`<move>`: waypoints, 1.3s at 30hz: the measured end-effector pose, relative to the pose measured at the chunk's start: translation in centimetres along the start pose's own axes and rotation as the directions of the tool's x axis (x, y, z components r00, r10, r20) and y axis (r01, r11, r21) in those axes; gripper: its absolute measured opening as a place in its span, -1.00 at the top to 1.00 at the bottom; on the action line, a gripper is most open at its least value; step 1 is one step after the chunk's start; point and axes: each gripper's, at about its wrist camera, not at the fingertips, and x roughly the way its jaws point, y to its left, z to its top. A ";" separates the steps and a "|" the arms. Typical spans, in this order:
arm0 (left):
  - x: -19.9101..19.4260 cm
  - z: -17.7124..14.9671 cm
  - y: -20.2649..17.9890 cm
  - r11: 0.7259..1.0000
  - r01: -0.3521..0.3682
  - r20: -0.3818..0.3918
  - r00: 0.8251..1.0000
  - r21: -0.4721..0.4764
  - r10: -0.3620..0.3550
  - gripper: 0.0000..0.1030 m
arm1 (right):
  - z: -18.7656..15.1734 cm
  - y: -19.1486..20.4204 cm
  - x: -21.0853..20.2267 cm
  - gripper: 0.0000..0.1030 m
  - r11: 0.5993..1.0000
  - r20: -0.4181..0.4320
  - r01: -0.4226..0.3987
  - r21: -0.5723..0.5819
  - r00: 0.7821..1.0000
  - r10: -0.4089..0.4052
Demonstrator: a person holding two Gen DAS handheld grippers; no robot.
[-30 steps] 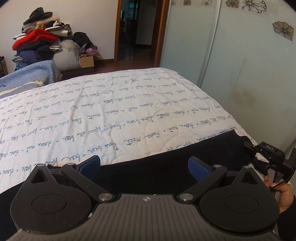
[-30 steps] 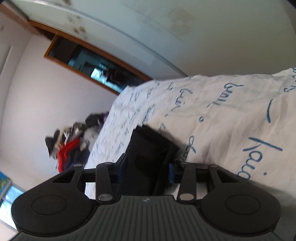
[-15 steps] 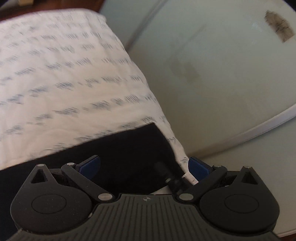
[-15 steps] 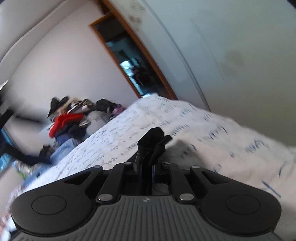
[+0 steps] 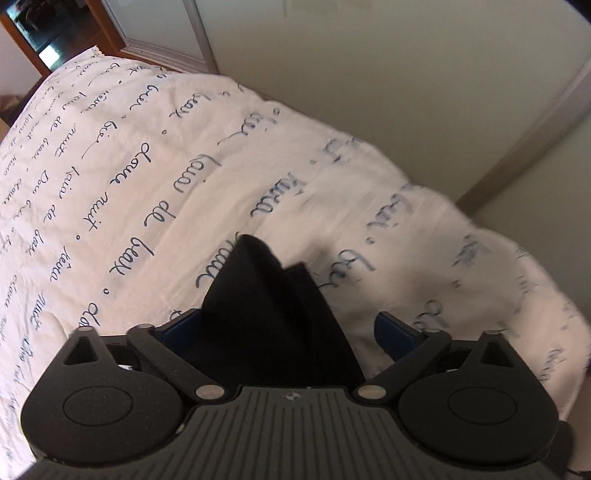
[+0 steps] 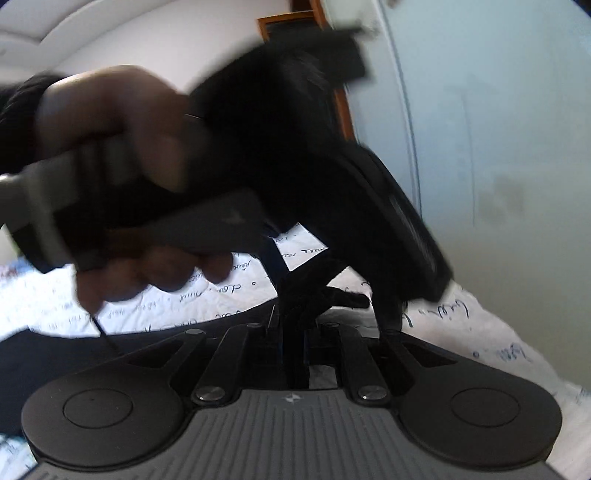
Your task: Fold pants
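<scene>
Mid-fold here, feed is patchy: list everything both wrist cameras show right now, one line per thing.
pants: one, black, on the bed, a corner raised between the left gripper's fingers
bed cover: one, white with blue script, over the bed
wardrobe doors: pale, frosted, beside the bed
doorway: one, brown frame, beyond the bed's far end
left gripper: black with blue pads, closing around the pants corner, pads not yet pressing
right gripper: black, shut on a pinch of pants
hand: one, blurred, gripping the left gripper's handle, in the right wrist view
</scene>
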 end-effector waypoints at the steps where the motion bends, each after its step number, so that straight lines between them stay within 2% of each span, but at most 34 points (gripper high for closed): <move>1: 0.1 -0.2 0.3 1.000 -0.011 0.013 1.000 -0.008 0.011 -0.62 | 0.1 0.2 0.0 0.83 1.000 0.000 -0.002 -0.014 1.000 0.002; 2: 0.0 -0.5 0.8 1.000 -0.013 0.028 1.000 -0.024 0.013 -0.44 | 0.1 0.4 0.0 0.83 1.000 -0.001 -0.003 -0.022 1.000 0.002; 3: -0.1 -0.9 1.5 0.999 -0.007 0.041 0.999 -0.050 0.009 0.03 | 0.2 0.4 0.0 0.82 1.000 -0.003 -0.004 -0.025 1.000 0.004; 4: -0.4 -1.1 2.2 0.996 0.004 0.056 0.998 -0.087 0.001 0.34 | 0.2 0.4 0.0 0.82 1.000 -0.006 -0.007 -0.022 1.000 0.007; 5: -0.8 -1.6 3.3 0.992 0.022 0.079 0.997 -0.124 -0.012 0.43 | 0.3 0.3 0.0 0.82 1.000 -0.013 -0.009 -0.017 1.000 0.009; 6: -1.3 -2.0 4.3 0.986 0.036 0.104 0.994 -0.162 -0.019 0.63 | 0.3 0.3 0.0 0.82 1.000 -0.019 -0.011 -0.013 1.000 0.011; 7: -1.9 -2.7 5.3 0.980 0.054 0.129 0.991 -0.192 -0.029 0.71 | 0.4 0.4 0.0 0.82 1.000 -0.018 -0.014 -0.013 1.000 0.013; 12: -5.8 -7.2 9.7 0.942 0.145 0.237 0.969 -0.301 -0.073 0.79 | 1.5 2.5 -0.7 0.82 0.996 0.000 -0.055 -0.066 0.998 0.055; 14: -7.6 -9.5 11.8 0.917 0.190 0.265 0.959 -0.351 -0.097 0.79 | 1.9 4.0 -1.1 0.82 0.991 0.010 -0.082 -0.102 0.996 0.083; 17: -10.0 -14.3 15.9 0.852 0.251 0.303 0.946 -0.460 -0.116 0.79 | 2.3 7.3 -1.4 0.82 0.976 -0.003 -0.173 -0.133 0.985 0.174; 19: -11.4 -18.1 18.2 0.817 0.263 0.327 0.940 -0.514 -0.096 0.78 | 2.1 10.0 -1.3 0.83 0.955 -0.024 -0.253 -0.154 0.967 0.252; 22: -11.0 -23.8 21.6 0.768 0.241 0.306 0.950 -0.594 -0.061 0.78 | 1.2 14.4 -0.3 0.83 0.915 -0.092 -0.370 -0.163 0.929 0.359; 23: -10.3 -25.6 22.8 0.743 0.232 0.284 0.957 -0.628 -0.059 0.78 | 0.6 15.8 0.3 0.83 0.902 -0.122 -0.394 -0.176 0.918 0.377; 25: -8.8 -29.0 24.8 0.674 0.240 0.262 0.962 -0.698 -0.071 0.78 | -0.6 18.2 1.5 0.82 0.880 -0.184 -0.439 -0.178 0.894 0.409; 27: -8.4 -31.9 26.5 0.616 0.263 0.282 0.957 -0.743 -0.069 0.78 | -1.5 20.3 2.2 0.82 0.858 -0.231 -0.469 -0.207 0.876 0.423; 29: -8.7 -34.1 27.8 0.580 0.295 0.308 0.948 -0.759 -0.080 0.77 | -2.1 22.3 2.2 0.82 0.837 -0.258 -0.494 -0.237 0.862 0.436; 31: -9.1 -35.9 28.9 0.558 0.308 0.325 0.943 -0.771 -0.072 0.77 | -2.3 24.1 2.2 0.82 0.820 -0.272 -0.513 -0.254 0.851 0.448; 35: -8.2 -39.1 31.1 0.532 0.300 0.307 0.949 -0.792 -0.079 0.77 | -3.9 28.3 3.3 0.83 0.787 -0.322 -0.538 -0.302 0.834 0.447; 37: -7.0 -40.5 32.1 0.495 0.315 0.304 0.947 -0.810 -0.105 0.77 | -4.6 30.3 4.1 0.82 0.776 -0.358 -0.545 -0.317 0.827 0.434; 39: -6.4 -41.6 32.7 0.472 0.336 0.316 0.941 -0.815 -0.125 0.77 | -5.6 32.7 3.3 0.82 0.771 -0.380 -0.547 -0.325 0.822 0.423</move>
